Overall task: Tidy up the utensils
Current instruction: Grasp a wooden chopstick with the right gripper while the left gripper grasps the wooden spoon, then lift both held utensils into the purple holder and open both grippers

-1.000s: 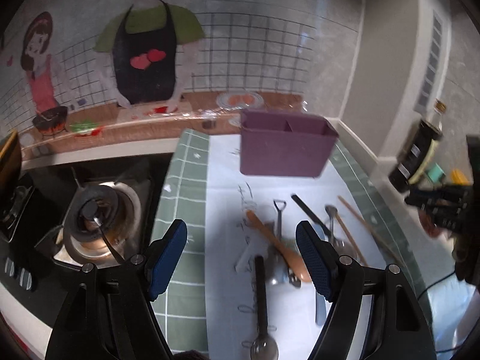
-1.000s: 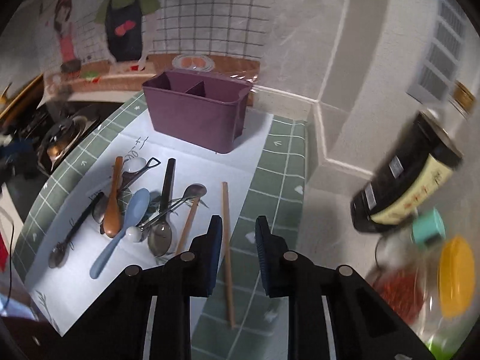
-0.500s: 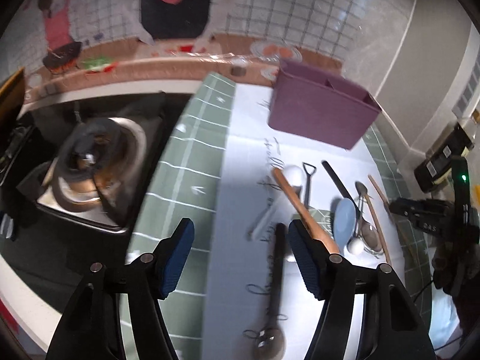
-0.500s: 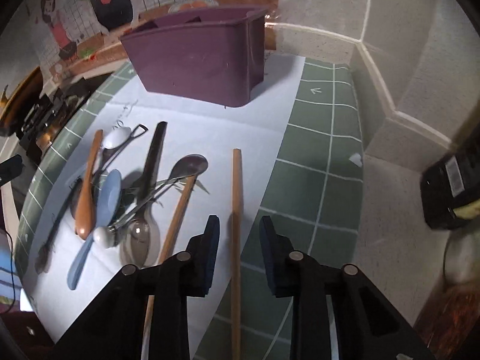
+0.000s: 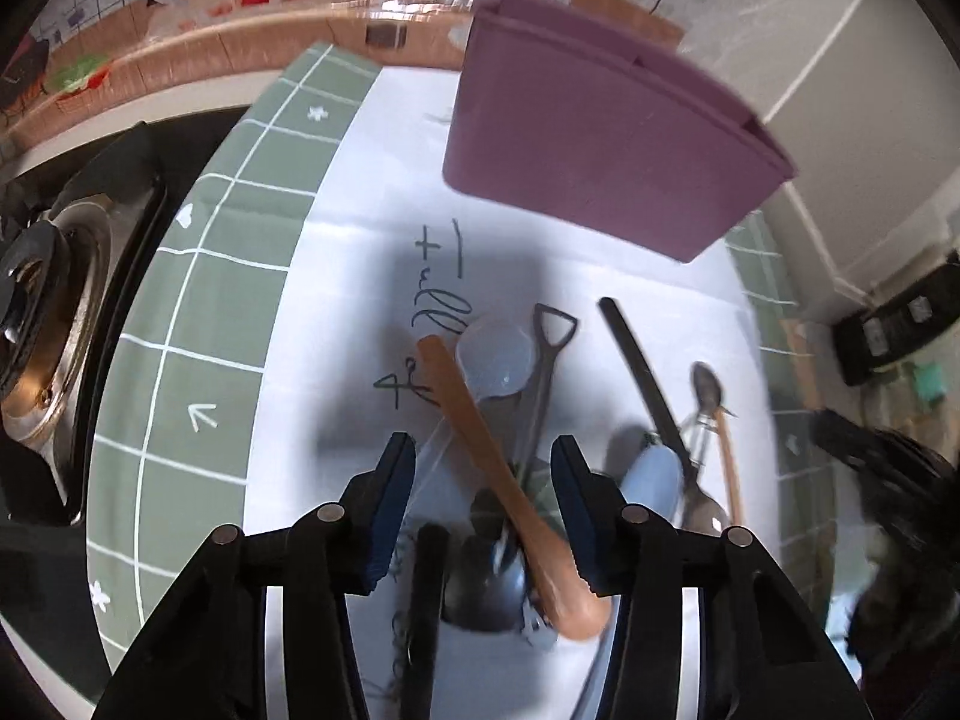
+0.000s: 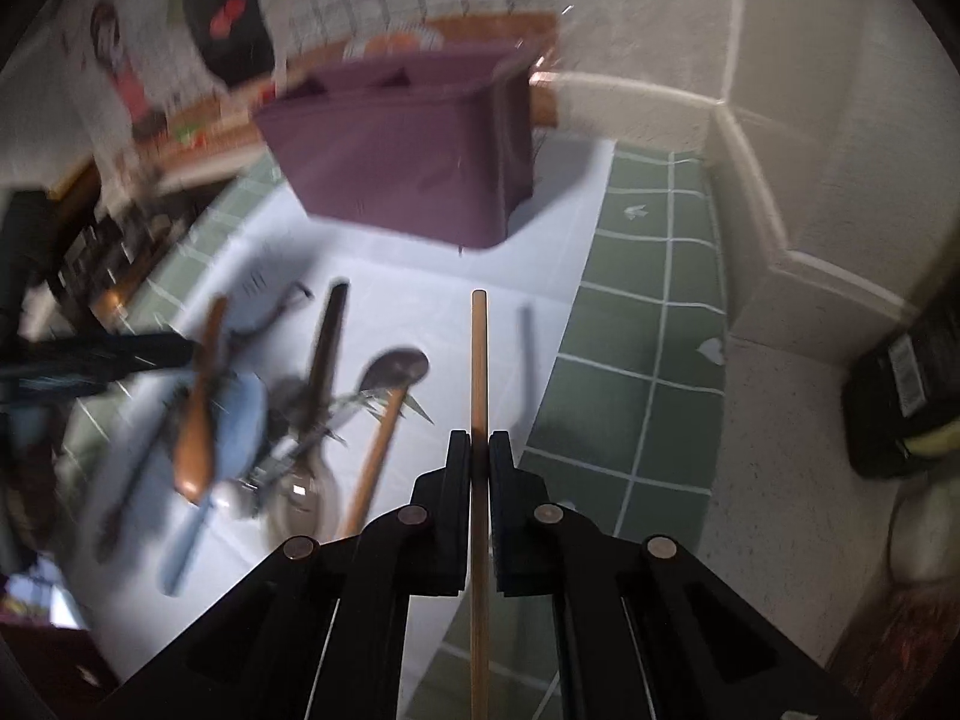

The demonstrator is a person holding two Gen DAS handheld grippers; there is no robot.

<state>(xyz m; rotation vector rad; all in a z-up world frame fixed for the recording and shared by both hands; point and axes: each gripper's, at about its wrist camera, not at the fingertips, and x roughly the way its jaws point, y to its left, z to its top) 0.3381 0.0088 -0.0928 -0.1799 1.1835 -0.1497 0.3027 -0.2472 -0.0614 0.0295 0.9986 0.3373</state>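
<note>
My right gripper [image 6: 479,450] is shut on a wooden chopstick [image 6: 479,360] that runs forward between its fingers, lifted off the mat with its shadow to the right. My left gripper [image 5: 483,462] is open low over the utensil pile, its fingers either side of a wooden spoon [image 5: 480,438] without touching it. The pile also holds a white spoon [image 5: 495,354], a shovel-handled spoon [image 5: 549,360], a black-handled utensil [image 5: 642,378] and a blue spoon [image 5: 651,474]. The purple divided holder [image 5: 594,156] stands behind the pile; it also shows in the right wrist view [image 6: 414,162].
A white mat [image 5: 360,276] lies over a green grid mat [image 5: 228,276]. A gas stove [image 5: 42,312] sits to the left. A dark bottle [image 6: 900,396] stands by the right wall. A second wooden chopstick [image 6: 375,462] and a metal spoon [image 6: 396,366] lie beside the held chopstick.
My right gripper has closed on the chopstick and raised it. My left gripper has dropped down and forward over the wooden spoon, and its jaws have narrowed.
</note>
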